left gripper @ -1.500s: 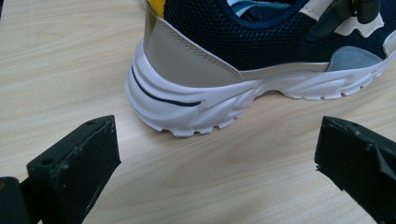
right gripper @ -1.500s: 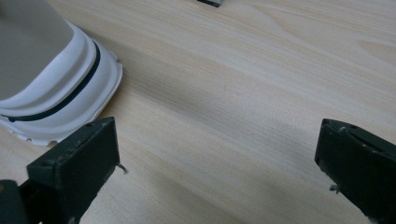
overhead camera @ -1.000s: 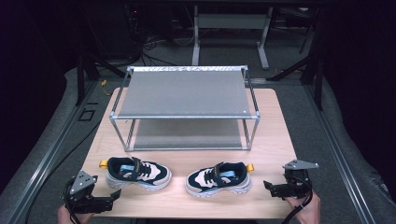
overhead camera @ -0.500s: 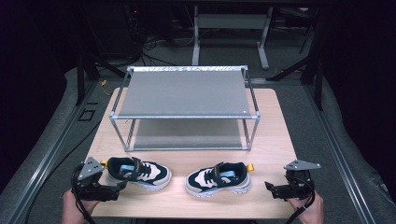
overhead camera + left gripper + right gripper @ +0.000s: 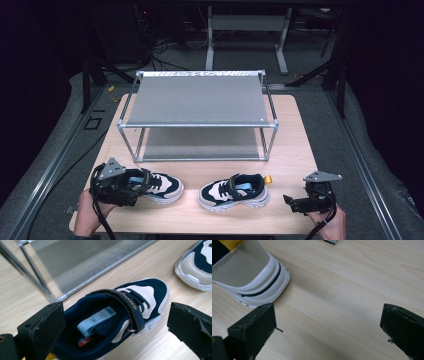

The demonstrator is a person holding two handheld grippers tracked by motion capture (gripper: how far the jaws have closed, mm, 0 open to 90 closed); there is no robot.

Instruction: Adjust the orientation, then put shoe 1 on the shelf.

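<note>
Two small navy and cream shoes lie on the near part of a light wooden table [image 5: 295, 135], toes pointing toward each other. The left shoe [image 5: 155, 184] has its heel end under the left gripper [image 5: 131, 184], whose jaws stand wide apart on either side of the shoe's open collar without closing on it. In the left gripper view the same shoe [image 5: 117, 315] sits between the two black jaws, its dark strap crossing over the tongue, a pale blue insole label visible inside, and its white sole resting flat on the wood. The toe of the other shoe [image 5: 197, 265] shows at the upper right of that view, apart from the first.

The right shoe [image 5: 235, 191] lies near the middle of the table's front edge, with a yellow pull tab at its heel. The right gripper [image 5: 289, 201] rests well to the right of it, near the table's front right corner, held by a hand [image 5: 332, 225]; its jaws are spread and hold nothing. In the right gripper view the heel of that shoe [image 5: 249, 272] lies beyond the left jaw, on bare wood, not touching it.

Behind both shoes stands a two-tier metal rack [image 5: 200, 100] with grey shelves, set across the middle of the table. The left hand [image 5: 86, 212] grips its tool at the table's front left corner
</note>
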